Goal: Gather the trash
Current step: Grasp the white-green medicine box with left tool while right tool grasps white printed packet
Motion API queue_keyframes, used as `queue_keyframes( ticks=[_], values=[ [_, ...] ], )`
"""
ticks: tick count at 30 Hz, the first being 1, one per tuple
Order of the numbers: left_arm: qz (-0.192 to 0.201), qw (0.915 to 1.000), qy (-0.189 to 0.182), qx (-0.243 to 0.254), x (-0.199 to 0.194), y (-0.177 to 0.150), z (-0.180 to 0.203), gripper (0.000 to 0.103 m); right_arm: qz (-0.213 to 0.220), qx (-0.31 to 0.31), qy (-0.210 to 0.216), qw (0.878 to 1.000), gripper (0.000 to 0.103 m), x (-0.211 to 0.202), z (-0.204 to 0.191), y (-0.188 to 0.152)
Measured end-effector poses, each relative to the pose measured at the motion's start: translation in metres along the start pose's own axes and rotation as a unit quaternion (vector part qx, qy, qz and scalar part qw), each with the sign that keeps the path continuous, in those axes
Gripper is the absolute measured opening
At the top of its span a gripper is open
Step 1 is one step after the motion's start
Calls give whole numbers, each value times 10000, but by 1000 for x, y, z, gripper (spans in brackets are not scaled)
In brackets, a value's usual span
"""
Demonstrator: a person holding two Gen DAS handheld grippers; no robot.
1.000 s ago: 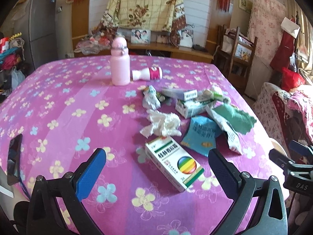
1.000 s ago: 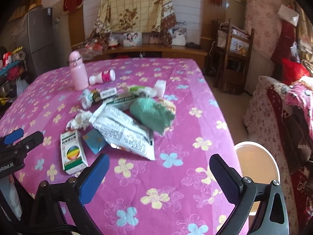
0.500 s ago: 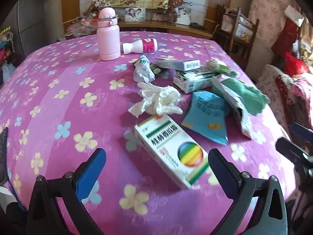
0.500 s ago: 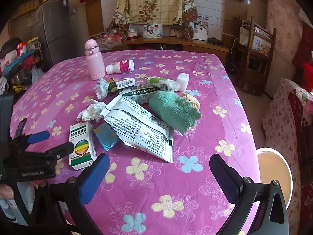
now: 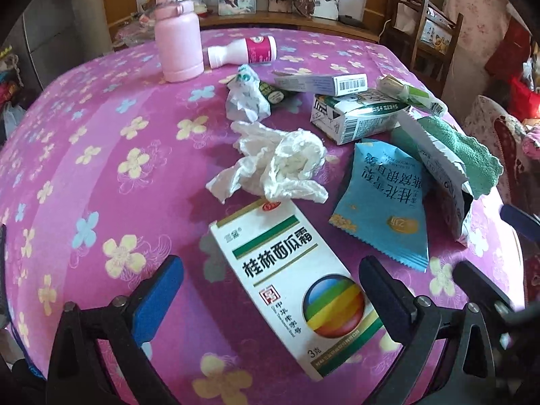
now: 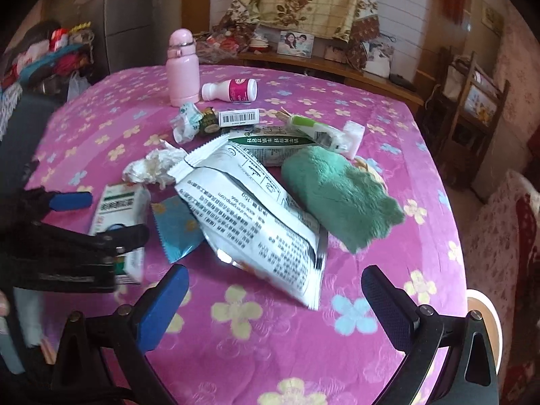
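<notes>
Trash lies in a heap on the table, and none of it is picked up yet, so I think I am at the very first grab. Through my left wrist camera, the left gripper [image 5: 270, 290] is spread wide, and the white medicine box [image 5: 290, 276] sits flat right between its two fingers, slanted a bit. Just past the box is a crumpled tissue [image 5: 276, 165], and off to the right of it lies a blue snack wrapper [image 5: 384, 202]. Far ahead stand a pink bottle [image 5: 177, 40] and a small white bottle [image 5: 246, 50] on its side. My next move, I guess, is to push down, turn a little to line up with the box, and squeeze. Through my right wrist camera, the right gripper [image 6: 273, 303] is also spread wide and holds nothing. A big white snack bag [image 6: 256, 222] is right in front of it, with a green cloth [image 6: 337, 195] behind and to the right. Off to the left I see the other gripper hugging the box. Everything rests on a soft pink tablecloth [image 6: 388, 354] with flowers. A white bin rim [image 6: 486, 307] peeks out low on the right, beside the table. At the back of the room is a wooden shelf with photos.
</notes>
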State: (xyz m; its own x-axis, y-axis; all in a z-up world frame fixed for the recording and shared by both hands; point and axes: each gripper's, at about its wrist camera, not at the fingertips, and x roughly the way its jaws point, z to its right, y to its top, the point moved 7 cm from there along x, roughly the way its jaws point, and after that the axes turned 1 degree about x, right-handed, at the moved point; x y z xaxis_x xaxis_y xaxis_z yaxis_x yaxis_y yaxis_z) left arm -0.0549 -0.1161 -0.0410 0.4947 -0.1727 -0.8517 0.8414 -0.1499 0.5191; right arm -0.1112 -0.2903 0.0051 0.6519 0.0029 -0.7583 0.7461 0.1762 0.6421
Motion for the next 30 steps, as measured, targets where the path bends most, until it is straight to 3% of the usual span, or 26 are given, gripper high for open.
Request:
queue_keyframes(
  ticks=[2, 5, 6, 8, 9, 12, 21, 24, 30],
  values=[
    [-51, 9998, -183, -36, -1, -2, -3, 95, 35, -166, -236, 9996, 103, 9, 1, 4],
    [-113, 9984, -533, -116, -7, -6, -5, 74, 76, -273, -303, 9991, 103, 17, 4, 11],
    [-113, 9978, -647, -110, -9, -7, -6, 69, 78, -288, -324, 9990, 97, 20, 6, 12],
    [-151, 9980, -615, -44, -12, -9, -7, 68, 58, -265, -144, 9995, 74, 22, 7, 15],
    [-160, 9980, -616, -10, -12, -10, -5, 68, 8, -202, 16, 9998, 57, 24, 6, 15],
    [-167, 9980, -608, 59, -17, -14, -4, 64, 97, -119, 119, 9998, 40, 17, 7, 19],
    [57, 9955, -910, 268, -58, -25, 7, 62, 167, 899, 1244, 9880, 19, -33, 21, 11],
    [169, 9940, -1015, 371, -72, -23, 19, 62, 257, 1156, 1381, 9833, 13, -50, 27, 4],
    [275, 9904, -1233, 558, -87, -21, 45, 62, 311, 1389, 1227, 9822, 11, -69, 41, -9]
  ],
)
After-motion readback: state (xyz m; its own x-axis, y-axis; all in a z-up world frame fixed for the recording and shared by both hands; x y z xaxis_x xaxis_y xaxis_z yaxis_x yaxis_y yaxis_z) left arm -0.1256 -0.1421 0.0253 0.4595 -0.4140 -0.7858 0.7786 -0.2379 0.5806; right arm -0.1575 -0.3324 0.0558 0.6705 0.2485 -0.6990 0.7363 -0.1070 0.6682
